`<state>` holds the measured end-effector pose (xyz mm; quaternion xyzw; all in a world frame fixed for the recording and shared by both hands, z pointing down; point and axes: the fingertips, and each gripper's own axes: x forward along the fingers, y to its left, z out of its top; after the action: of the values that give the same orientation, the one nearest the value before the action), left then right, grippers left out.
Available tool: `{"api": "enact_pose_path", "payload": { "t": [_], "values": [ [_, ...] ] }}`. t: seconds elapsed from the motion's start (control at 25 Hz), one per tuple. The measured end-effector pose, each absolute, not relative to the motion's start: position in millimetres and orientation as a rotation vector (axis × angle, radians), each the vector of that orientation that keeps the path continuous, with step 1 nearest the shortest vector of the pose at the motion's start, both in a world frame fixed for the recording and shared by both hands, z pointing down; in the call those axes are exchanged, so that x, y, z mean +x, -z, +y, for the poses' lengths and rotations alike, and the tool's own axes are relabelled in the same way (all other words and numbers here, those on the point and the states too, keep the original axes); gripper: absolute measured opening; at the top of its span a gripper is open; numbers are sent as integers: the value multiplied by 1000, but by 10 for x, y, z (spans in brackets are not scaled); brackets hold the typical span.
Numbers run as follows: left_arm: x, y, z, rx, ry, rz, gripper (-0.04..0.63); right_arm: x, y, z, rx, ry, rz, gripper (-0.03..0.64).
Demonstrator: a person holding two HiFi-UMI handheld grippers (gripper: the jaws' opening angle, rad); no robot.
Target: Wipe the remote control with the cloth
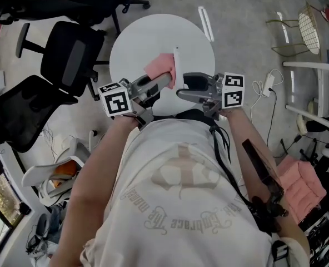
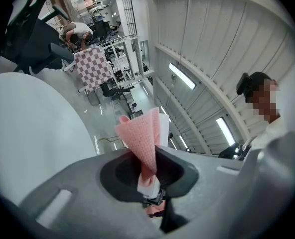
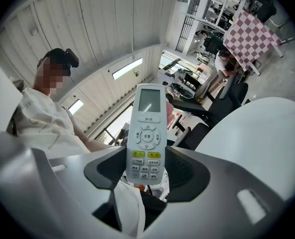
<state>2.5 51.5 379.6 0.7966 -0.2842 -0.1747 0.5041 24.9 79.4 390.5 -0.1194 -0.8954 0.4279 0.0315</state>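
The left tongs (image 2: 147, 169) are pinched tight on a pink cloth (image 2: 141, 138). The right tongs (image 3: 146, 171), jaws wide, grip the lower end of the upright white remote control (image 3: 147, 133). The two seem to touch above the round worktop (image 1: 136, 43).

I'm in an open office workspace: black swivel chairs (image 1: 70, 60) stand beside my round white table (image 1: 136, 43), and a power strip (image 1: 268, 84) lies on the grey concrete floor (image 1: 242, 10).
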Motion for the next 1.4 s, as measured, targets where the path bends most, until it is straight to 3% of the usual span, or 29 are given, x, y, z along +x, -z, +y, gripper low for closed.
{"api": "enact_pose_path", "payload": {
  "t": [0.84,1.4],
  "values": [
    [-435,-3604,31,1972,437,-737,49,142,-4259,880,-410,-1171,-2610,247],
    [-146,-4053,277,1835,317,-701,49,36,-4179,556,-333,-1228,-2671,247]
  ]
}}
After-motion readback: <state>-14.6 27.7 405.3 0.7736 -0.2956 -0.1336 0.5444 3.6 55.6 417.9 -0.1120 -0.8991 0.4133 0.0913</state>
